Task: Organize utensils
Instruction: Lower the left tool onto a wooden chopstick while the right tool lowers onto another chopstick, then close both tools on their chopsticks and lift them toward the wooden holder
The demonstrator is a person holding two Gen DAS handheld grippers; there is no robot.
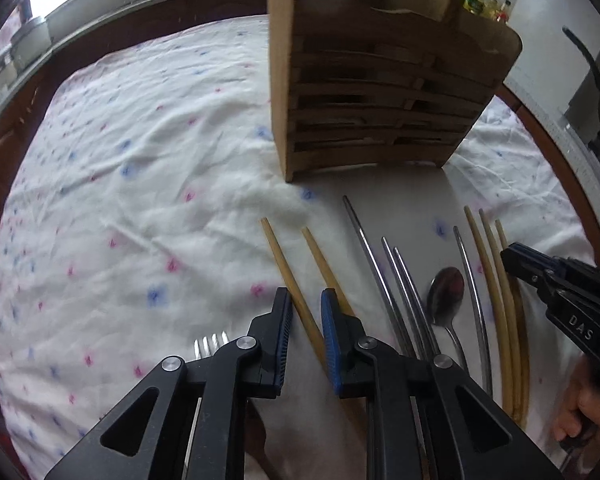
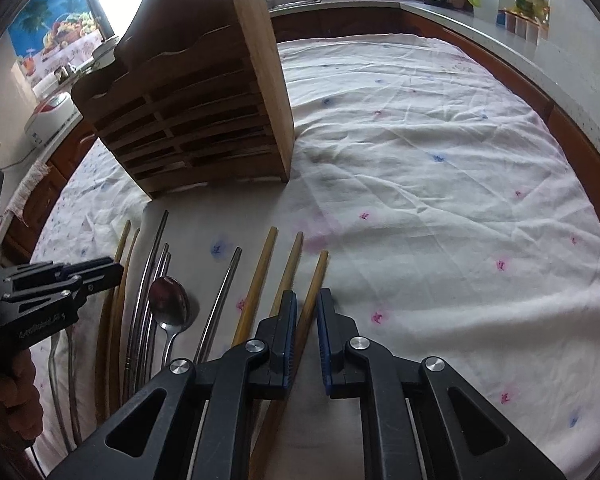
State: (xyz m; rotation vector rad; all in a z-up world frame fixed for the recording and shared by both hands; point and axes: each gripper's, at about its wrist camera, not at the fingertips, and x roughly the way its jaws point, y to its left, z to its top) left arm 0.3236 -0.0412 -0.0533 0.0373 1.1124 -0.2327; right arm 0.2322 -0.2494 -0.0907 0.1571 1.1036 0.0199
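Left gripper: jaws narrowed around the leftmost chopstick, a gap beside it.
Right gripper: pinching the rightmost chopstick.
Fork: one, beside the left gripper.
Wooden chopsticks: five on the cloth.
Steel chopsticks: four.
Spoon: one, among the steel ones.
Rack: one, wooden, slatted, beyond the utensils; contents unclear.
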